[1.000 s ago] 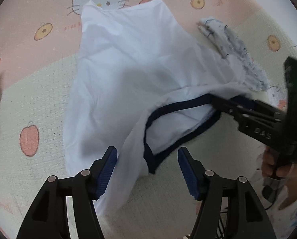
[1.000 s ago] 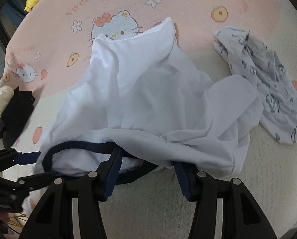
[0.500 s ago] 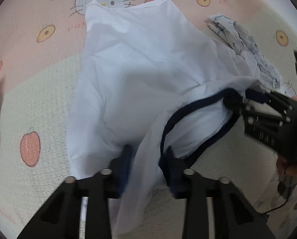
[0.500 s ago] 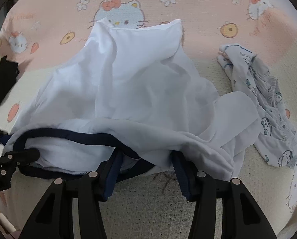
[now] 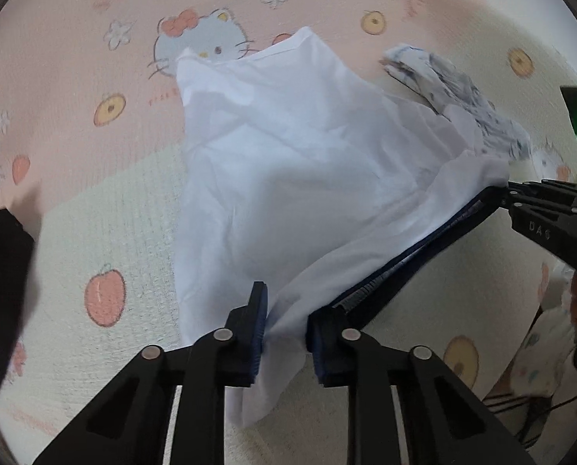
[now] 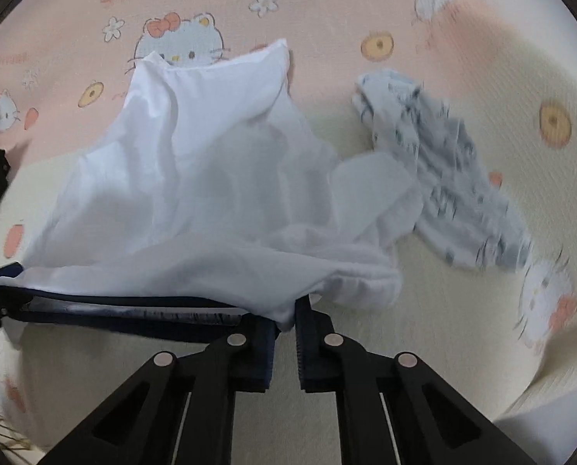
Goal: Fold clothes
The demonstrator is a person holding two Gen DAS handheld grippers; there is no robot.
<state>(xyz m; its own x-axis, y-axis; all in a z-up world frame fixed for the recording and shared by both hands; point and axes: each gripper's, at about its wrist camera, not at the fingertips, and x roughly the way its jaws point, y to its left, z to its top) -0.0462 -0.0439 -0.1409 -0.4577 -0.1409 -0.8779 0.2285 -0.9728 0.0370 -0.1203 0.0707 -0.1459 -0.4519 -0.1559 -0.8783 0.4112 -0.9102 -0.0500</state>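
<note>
**Two grippers, one white garment: collar edge being drawn taut**

One white T-shirt (image 5: 288,170), dark navy neckband (image 5: 412,271), is lying rumpled on a pink-and-cream cartoon-cat mat (image 5: 95,201). Its body is trailing away from both cameras toward the mat's pink half, hem end farthest off. The neckband end is lying nearest the fingers, so the garment's long axis is running from the grippers outward, collar near, hem far.

Left gripper (image 5: 284,333): jaws have just been closing and are now pinching a bunched fold of white cloth beside the neckband, with a tail of fabric hanging below the pads.

Right gripper (image 6: 286,339): jaws have just been closing to nearly meeting, clamping the white cloth where the neckband ends. In the left view it is appearing at the right edge (image 5: 497,193), holding the band's far end.

Between the two grips the neckband is stretching as a nearly straight dark line, crosswise to the shirt's long axis. Both hands are equally near the collar, one at each end. Judged next: a lift and shake-out, or a spread, is turning on keeping this line taut so the body hangs or lies square behind it.

One patterned grey-white garment (image 6: 443,178) is lying just beside the shirt's right sleeve, touching or nearly so. One black item (image 5: 2,290) is sitting at the mat's left edge, well apart.
</note>
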